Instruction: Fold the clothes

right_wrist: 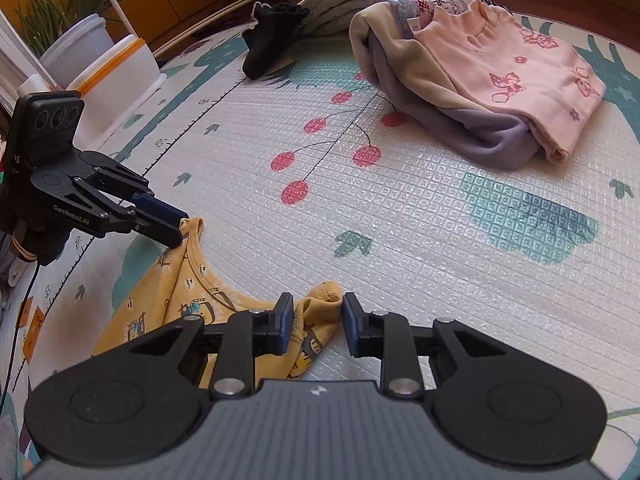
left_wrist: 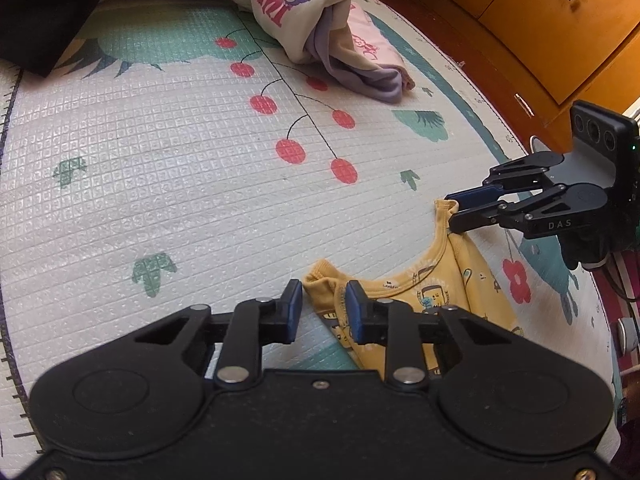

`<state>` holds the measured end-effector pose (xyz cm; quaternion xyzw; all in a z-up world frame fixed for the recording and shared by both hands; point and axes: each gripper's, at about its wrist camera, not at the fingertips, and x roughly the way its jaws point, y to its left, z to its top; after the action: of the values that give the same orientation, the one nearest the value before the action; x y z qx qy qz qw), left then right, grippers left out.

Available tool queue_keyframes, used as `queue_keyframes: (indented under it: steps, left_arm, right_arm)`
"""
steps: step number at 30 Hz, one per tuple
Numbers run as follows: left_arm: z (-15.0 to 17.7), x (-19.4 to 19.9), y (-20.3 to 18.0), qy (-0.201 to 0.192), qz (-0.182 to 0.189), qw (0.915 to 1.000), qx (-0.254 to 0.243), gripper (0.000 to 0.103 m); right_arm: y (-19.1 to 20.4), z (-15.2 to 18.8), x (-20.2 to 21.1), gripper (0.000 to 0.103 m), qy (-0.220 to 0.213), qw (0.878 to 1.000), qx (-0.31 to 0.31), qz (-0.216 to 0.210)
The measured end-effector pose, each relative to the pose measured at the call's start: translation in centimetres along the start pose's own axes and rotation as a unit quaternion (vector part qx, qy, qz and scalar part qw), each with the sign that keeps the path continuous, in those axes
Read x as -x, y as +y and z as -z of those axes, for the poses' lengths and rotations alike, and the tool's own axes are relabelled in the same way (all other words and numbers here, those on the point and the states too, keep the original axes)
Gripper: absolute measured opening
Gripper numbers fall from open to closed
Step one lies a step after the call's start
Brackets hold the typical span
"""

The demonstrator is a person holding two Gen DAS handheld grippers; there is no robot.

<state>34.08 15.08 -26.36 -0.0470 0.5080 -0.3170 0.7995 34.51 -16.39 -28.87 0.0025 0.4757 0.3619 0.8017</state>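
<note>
A small yellow printed top (left_wrist: 472, 280) lies on the play mat (left_wrist: 160, 160) with its neckline towards the mat's middle. In the left wrist view my left gripper (left_wrist: 323, 292) has its blue pads on either side of one bunched shoulder strap. The right wrist view shows that same gripper (right_wrist: 182, 230) from the side, pinching the strap's tip. My right gripper (right_wrist: 316, 304) is closed the same way on the other shoulder of the yellow top (right_wrist: 160, 296). From the left wrist camera, the right gripper (left_wrist: 450, 214) clamps that strap end just off the mat.
A folded stack of pink, cream and lilac clothes (right_wrist: 500, 80) sits at the mat's far side, with a black garment (right_wrist: 268, 44) and more laundry behind it. White tubs (right_wrist: 120, 68) and a potted plant stand beyond the mat's edge. A wooden cabinet (left_wrist: 540, 20) borders the other side.
</note>
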Motion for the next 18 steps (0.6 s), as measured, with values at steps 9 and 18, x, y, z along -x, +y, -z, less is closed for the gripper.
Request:
queue_keyframes:
  steps: [9,18]
  left_arm:
    - [-0.3,-0.4,-0.8,0.003,-0.015,0.9995,-0.026,0.025]
    - [-0.2,0.1,-1.9,-0.016,-0.026,0.9987,-0.040,0.006]
  right_arm:
    - [0.1,-0.1,-0.1,0.027,0.000,1.000,-0.003,0.005]
    - [0.7,-0.1,0.1,0.012,-0.006,1.000,0.008,0.024]
